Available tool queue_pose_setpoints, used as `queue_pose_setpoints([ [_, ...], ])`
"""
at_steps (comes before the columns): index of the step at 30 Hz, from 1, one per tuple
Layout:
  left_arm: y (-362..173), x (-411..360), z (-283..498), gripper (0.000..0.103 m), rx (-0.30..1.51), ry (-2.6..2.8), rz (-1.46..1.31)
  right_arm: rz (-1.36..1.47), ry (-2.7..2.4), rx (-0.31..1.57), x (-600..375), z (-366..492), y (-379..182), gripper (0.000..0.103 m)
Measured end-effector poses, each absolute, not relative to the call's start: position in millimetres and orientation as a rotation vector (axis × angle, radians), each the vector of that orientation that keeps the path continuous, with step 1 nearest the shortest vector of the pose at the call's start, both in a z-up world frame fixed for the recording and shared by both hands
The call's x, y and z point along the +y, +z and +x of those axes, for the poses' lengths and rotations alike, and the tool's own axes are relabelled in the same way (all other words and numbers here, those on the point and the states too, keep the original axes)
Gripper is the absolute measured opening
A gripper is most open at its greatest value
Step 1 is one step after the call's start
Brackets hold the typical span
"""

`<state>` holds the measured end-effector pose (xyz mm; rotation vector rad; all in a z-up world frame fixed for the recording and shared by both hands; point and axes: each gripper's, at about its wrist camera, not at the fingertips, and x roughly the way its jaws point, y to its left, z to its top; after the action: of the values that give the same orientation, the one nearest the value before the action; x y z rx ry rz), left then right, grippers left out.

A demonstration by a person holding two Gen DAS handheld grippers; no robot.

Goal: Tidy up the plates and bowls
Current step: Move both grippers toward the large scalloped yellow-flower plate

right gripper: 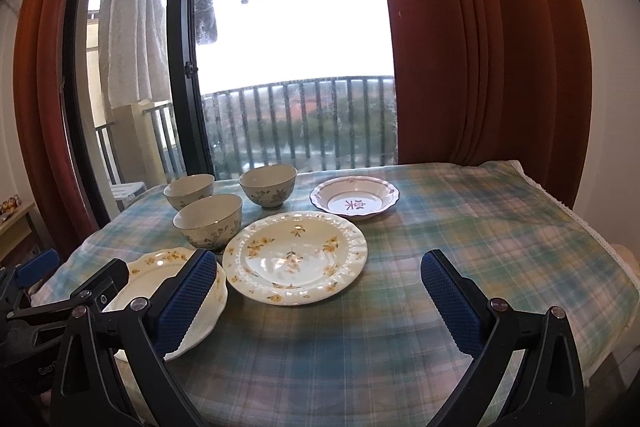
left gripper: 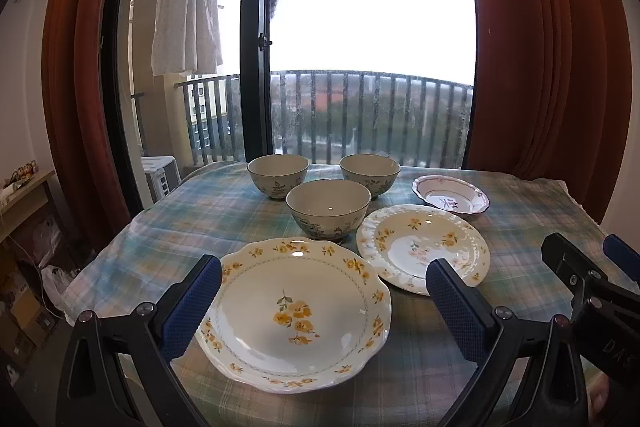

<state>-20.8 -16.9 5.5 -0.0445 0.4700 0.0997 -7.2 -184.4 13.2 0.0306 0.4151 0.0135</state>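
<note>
A large plate with yellow flowers (left gripper: pixel 296 311) (right gripper: pixel 160 291) lies nearest me on the checked cloth. My left gripper (left gripper: pixel 324 303) hovers open over it, a blue pad on each side. Beside it to the right lies a ribbed yellow-flower plate (left gripper: pixel 422 247) (right gripper: pixel 294 257). Behind that sits a small purple-rimmed dish (left gripper: pixel 450 199) (right gripper: pixel 354 201). Three floral bowls cluster at the back: the near bowl (left gripper: pixel 328 209) (right gripper: pixel 208 221), the back left bowl (left gripper: pixel 277 173) (right gripper: pixel 188 189) and the back right bowl (left gripper: pixel 370 173) (right gripper: pixel 268 185). My right gripper (right gripper: pixel 320 301) is open above bare cloth.
The table (right gripper: pixel 480 227) carries a blue-green checked cloth, with bare cloth on its right half. Behind it are a glass balcony door (left gripper: pixel 256 39) and red curtains (right gripper: pixel 480 39). A low shelf (left gripper: pixel 24 195) stands at the left. The right gripper's frame (left gripper: pixel 592 283) shows at the left view's right edge.
</note>
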Motion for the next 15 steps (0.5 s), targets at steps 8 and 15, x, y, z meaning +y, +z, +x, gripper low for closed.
queue_pose_setpoints([
  [8,-0.6,-19.4,-10.2,0.102,0.484,0.071,-0.034,0.063,-0.005,0.447,-187.0,2.4,7.0,0.103],
  [15,-6.4,-21.0,-2.1,0.102,0.501,0.06,-0.025,0.077,-0.014,0.48,-190.7,9.0,-0.8,0.103],
])
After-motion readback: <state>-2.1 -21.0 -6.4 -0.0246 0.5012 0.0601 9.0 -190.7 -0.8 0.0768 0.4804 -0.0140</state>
